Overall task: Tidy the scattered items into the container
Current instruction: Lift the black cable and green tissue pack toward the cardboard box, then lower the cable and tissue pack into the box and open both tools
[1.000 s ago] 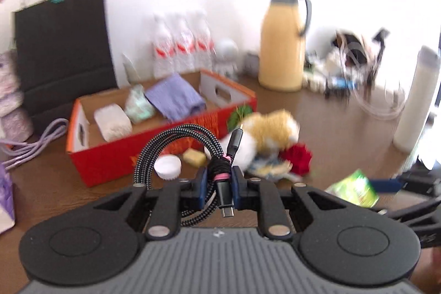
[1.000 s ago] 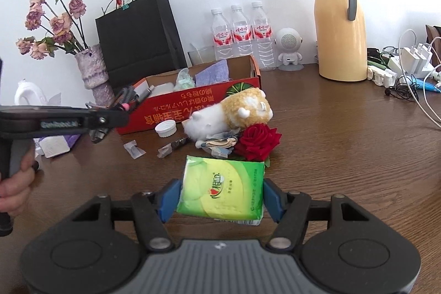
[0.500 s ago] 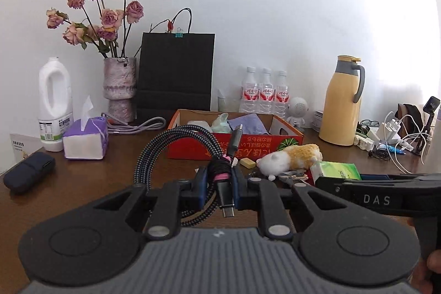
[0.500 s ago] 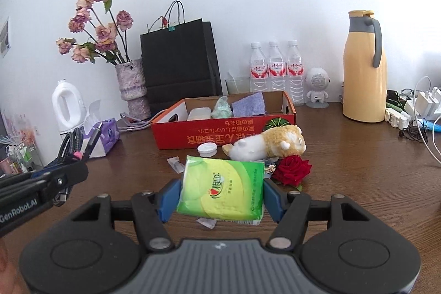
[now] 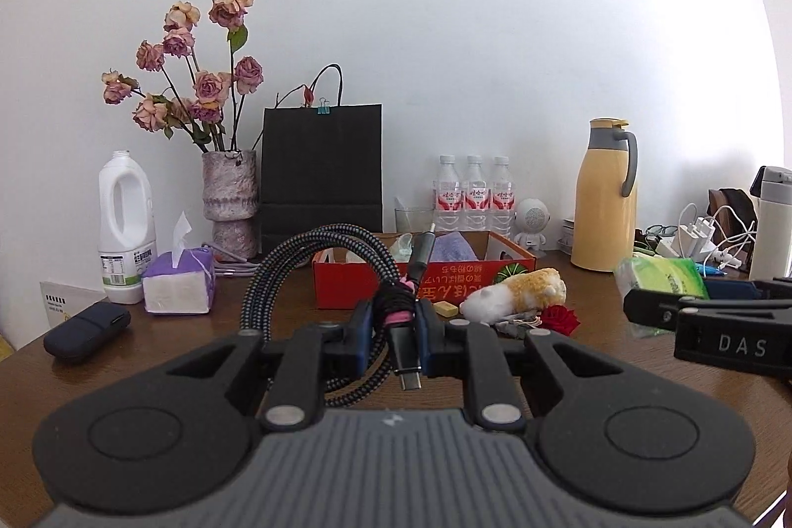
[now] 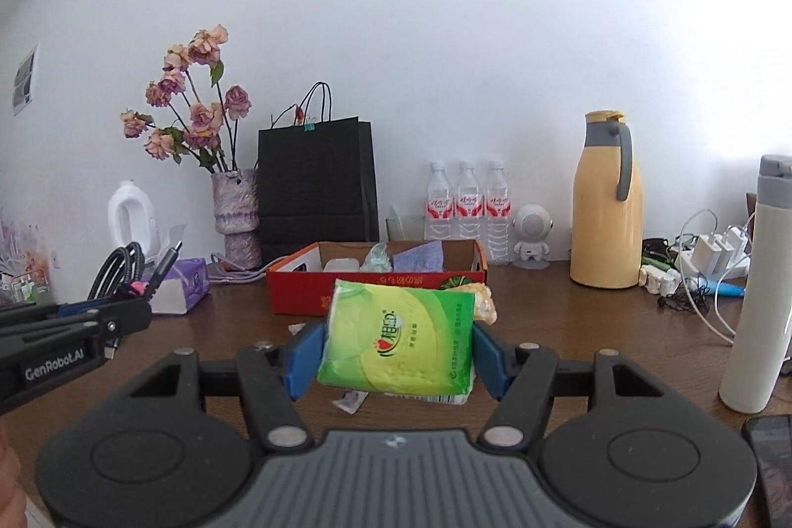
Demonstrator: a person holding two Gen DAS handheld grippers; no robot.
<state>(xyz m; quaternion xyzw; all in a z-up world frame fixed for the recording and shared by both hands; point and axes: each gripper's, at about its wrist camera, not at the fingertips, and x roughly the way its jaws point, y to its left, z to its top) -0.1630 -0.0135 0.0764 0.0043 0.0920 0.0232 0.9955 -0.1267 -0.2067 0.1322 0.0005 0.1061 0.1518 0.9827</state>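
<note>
We see the left hand-held gripper (image 5: 394, 336) clenched on a coiled black braided cable (image 5: 317, 251), the right hand-held gripper (image 6: 396, 350) grasping a green tissue pack (image 6: 398, 340) before the red cardboard box (image 6: 297, 293).

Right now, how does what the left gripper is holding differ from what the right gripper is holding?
The left gripper pinches a coiled black braided cable with its jaws nearly together; the right gripper spans a green tissue pack with its jaws wide apart. The cable loops up above the fingers; the pack is a flat, soft block. Both are clamped and off the table, short of the red box.
</note>
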